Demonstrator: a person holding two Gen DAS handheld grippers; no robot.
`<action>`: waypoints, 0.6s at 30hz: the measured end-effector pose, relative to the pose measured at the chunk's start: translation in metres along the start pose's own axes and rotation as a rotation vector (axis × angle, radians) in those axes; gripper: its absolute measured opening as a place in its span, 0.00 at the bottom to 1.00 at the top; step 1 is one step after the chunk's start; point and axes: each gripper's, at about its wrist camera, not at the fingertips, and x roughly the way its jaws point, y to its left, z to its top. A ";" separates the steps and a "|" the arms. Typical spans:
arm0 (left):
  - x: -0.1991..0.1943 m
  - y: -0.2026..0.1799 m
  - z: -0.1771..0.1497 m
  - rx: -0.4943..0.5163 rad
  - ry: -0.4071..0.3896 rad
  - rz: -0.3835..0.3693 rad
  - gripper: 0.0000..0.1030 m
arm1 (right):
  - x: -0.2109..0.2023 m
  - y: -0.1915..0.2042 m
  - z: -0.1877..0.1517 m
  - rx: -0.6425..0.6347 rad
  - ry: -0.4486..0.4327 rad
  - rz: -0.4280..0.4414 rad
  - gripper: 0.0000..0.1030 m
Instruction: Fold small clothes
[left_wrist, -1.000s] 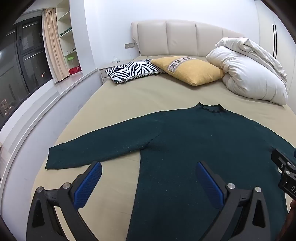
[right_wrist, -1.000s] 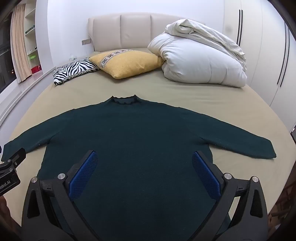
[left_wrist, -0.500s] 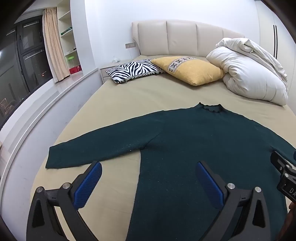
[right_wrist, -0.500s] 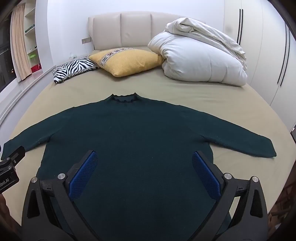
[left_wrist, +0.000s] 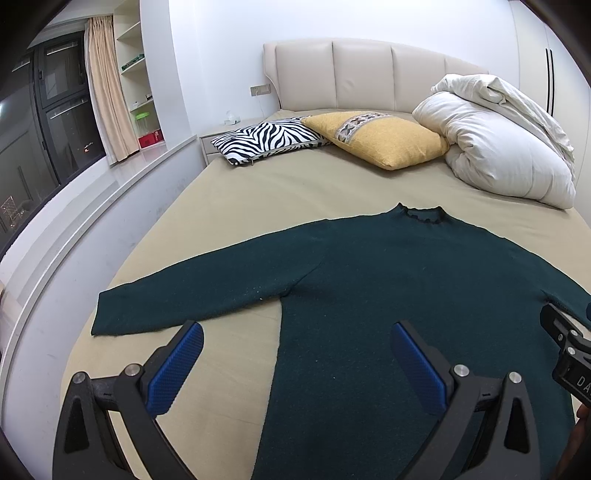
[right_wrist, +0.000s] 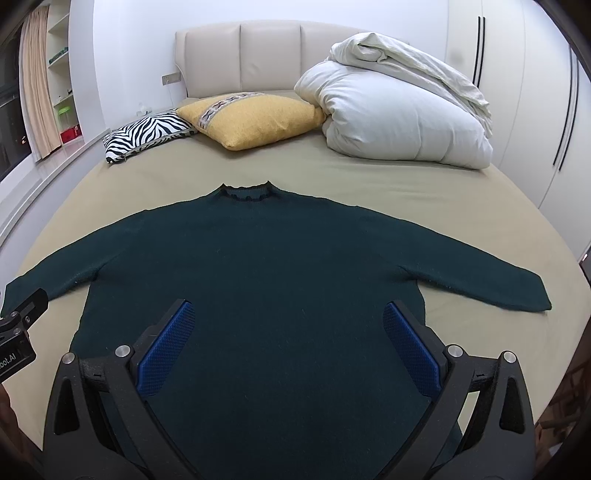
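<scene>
A dark green sweater (left_wrist: 388, 280) lies flat on the beige bed (left_wrist: 258, 199), both sleeves spread out, collar toward the headboard. It also shows in the right wrist view (right_wrist: 280, 273). My left gripper (left_wrist: 295, 332) is open and empty, hovering over the sweater's left side near the left armpit. My right gripper (right_wrist: 288, 317) is open and empty, above the lower middle of the sweater body. The sweater's bottom hem is hidden behind the grippers.
A zebra pillow (left_wrist: 269, 138), a yellow pillow (left_wrist: 384, 140) and a bundled white duvet (left_wrist: 506, 147) lie near the headboard (left_wrist: 369, 74). A window ledge (left_wrist: 92, 206) runs along the bed's left side. Wardrobe doors (right_wrist: 546, 110) stand on the right.
</scene>
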 end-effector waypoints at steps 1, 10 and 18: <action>0.000 0.000 0.000 0.001 0.001 0.000 1.00 | 0.000 0.000 0.000 0.000 0.000 -0.001 1.00; 0.002 0.003 -0.001 0.002 0.001 -0.002 1.00 | 0.002 0.001 -0.001 -0.002 0.005 -0.003 1.00; 0.002 0.004 -0.002 0.003 0.001 -0.001 1.00 | 0.002 0.001 -0.001 -0.004 0.005 -0.003 1.00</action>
